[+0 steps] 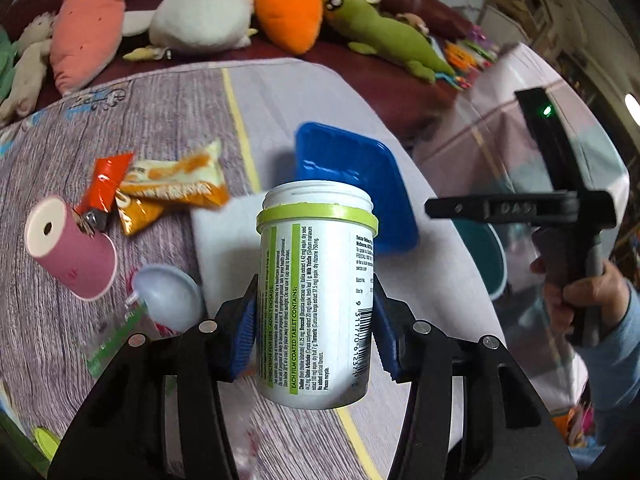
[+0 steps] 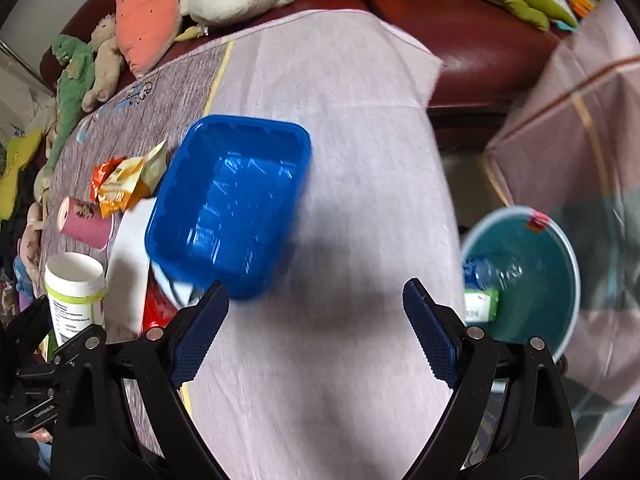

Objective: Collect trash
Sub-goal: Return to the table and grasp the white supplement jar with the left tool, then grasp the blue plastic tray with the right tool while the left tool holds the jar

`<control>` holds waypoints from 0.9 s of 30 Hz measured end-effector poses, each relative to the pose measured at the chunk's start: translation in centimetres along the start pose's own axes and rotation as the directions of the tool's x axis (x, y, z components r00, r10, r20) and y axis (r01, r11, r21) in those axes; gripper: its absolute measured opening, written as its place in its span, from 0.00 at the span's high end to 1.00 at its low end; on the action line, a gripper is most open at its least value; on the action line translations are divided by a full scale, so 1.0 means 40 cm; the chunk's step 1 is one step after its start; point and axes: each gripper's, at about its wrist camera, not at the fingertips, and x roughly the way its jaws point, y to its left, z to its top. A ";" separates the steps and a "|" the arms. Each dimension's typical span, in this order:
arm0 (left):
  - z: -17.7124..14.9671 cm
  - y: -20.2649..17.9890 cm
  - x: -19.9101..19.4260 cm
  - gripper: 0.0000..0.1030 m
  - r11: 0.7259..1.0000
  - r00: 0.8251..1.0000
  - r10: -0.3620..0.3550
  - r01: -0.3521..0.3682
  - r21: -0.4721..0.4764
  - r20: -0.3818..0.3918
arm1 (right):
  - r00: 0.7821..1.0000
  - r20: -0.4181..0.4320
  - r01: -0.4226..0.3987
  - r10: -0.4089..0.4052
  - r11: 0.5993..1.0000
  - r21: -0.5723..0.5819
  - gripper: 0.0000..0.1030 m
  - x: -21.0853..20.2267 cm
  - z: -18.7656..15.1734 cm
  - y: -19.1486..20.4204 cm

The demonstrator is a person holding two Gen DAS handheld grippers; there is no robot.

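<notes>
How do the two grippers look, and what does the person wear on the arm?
Both the left gripper and the right gripper have black angular fingers with silver rivets and ribbed blue pads. Seen from the left wrist, the right tool carries a green light. The sleeve is light blue.

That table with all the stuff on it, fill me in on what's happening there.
A person is clearing trash with a handheld gripper in each hand. The left gripper is clamped on an open white bottle with no cap, held off the table. The right gripper is open and empty, hanging over the cloth near the blue tray. Snack wrappers and a pink cup lie on the table. A teal bin beside it already holds some trash.
</notes>
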 end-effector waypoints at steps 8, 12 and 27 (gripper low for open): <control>0.038 0.026 0.027 0.50 0.999 1.000 0.018 -0.018 -0.031 -0.003 | 0.998 -0.064 -0.027 0.027 1.000 0.002 0.45 0.136 0.085 0.031; 0.042 0.016 0.040 0.50 0.999 1.000 0.017 -0.017 -0.033 -0.011 | 0.996 -0.078 -0.040 0.039 0.999 -0.012 0.90 0.180 0.097 0.032; 0.083 -0.221 0.116 0.50 0.991 0.998 -0.039 0.046 0.128 -0.056 | 0.992 0.120 0.025 -0.030 0.999 0.037 0.92 -0.038 0.051 -0.169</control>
